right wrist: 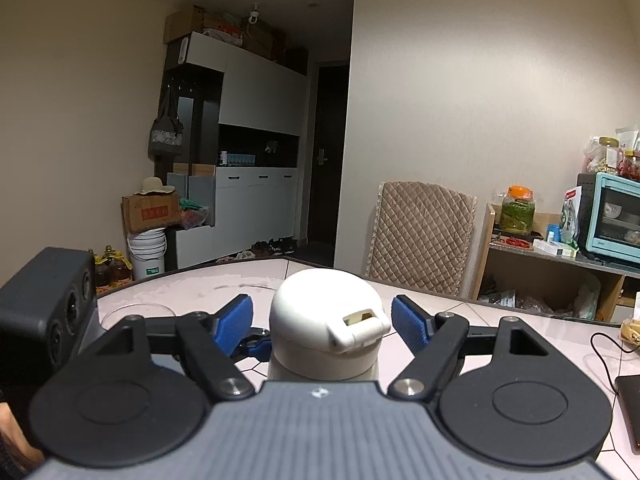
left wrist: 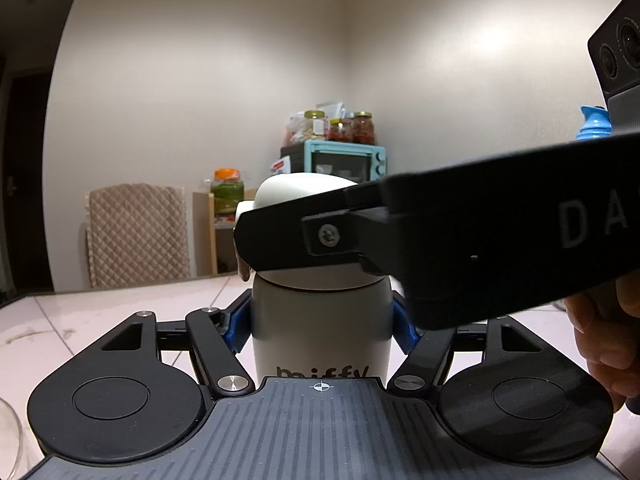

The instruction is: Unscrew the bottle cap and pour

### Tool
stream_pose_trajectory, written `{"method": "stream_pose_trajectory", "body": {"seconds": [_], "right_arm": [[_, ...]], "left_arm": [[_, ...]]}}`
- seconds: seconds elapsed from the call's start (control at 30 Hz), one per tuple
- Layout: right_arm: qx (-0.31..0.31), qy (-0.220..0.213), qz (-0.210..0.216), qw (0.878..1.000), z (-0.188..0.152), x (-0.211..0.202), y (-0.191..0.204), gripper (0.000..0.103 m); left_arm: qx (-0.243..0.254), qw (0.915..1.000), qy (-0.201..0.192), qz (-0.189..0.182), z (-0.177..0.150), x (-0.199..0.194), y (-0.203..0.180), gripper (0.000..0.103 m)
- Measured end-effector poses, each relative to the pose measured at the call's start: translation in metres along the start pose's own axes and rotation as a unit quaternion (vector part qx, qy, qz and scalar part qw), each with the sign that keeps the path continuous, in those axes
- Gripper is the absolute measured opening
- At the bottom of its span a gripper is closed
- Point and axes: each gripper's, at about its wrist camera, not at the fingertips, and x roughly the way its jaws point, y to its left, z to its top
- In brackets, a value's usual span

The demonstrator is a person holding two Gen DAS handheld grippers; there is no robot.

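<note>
A white "miffy" bottle (left wrist: 320,328) stands upright on the pale tiled table (left wrist: 100,312). My left gripper (left wrist: 322,328) is shut on the bottle's body, its blue pads (left wrist: 239,326) pressing both sides. The bottle's domed white cap (right wrist: 326,320) has a flip spout facing the right wrist camera. My right gripper (right wrist: 322,320) is open around the cap, its blue pads (right wrist: 410,322) a little apart from it on each side. In the left wrist view the right gripper's black finger (left wrist: 360,224) crosses in front of the cap (left wrist: 296,192) and hides its lower half.
A glass rim (right wrist: 138,312) sits on the table at the left. A quilted chair back (right wrist: 420,236) stands behind the table. A shelf holds a teal toaster oven (right wrist: 614,216) and jars. A black cable and dark device (right wrist: 628,400) lie at right.
</note>
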Motion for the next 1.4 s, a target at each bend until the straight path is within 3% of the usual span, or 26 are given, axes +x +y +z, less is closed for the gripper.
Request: {"method": "stream_pose_trajectory", "body": {"seconds": [0.3,0.5,0.63,0.8,1.1,1.4], "right_arm": [[-0.001,0.003,-0.014,1.0,-0.001,0.004,0.004,0.066],[-0.007,0.003,-0.001,1.0,-0.002,0.006,0.0,0.065],[-0.01,0.004,0.024,1.0,-0.001,0.007,-0.009,0.065],[-0.035,0.009,0.09,0.995,0.002,0.009,-0.028,0.065],[-0.055,0.016,0.218,0.974,0.01,0.017,-0.064,0.065],[-0.073,0.011,0.232,0.97,0.018,0.016,-0.061,0.065]], "left_arm": [[0.003,1.0,0.0,-0.003,-0.001,0.005,-0.002,0.072],[0.003,1.0,0.0,-0.005,0.003,0.016,-0.005,0.072],[0.003,1.0,0.0,-0.006,0.005,0.028,-0.008,0.072],[0.003,1.0,-0.001,-0.007,0.004,0.035,-0.008,0.072],[0.004,1.0,-0.004,-0.006,0.011,0.063,-0.01,0.072],[0.006,1.0,-0.004,-0.006,0.017,0.074,-0.002,0.072]]}}
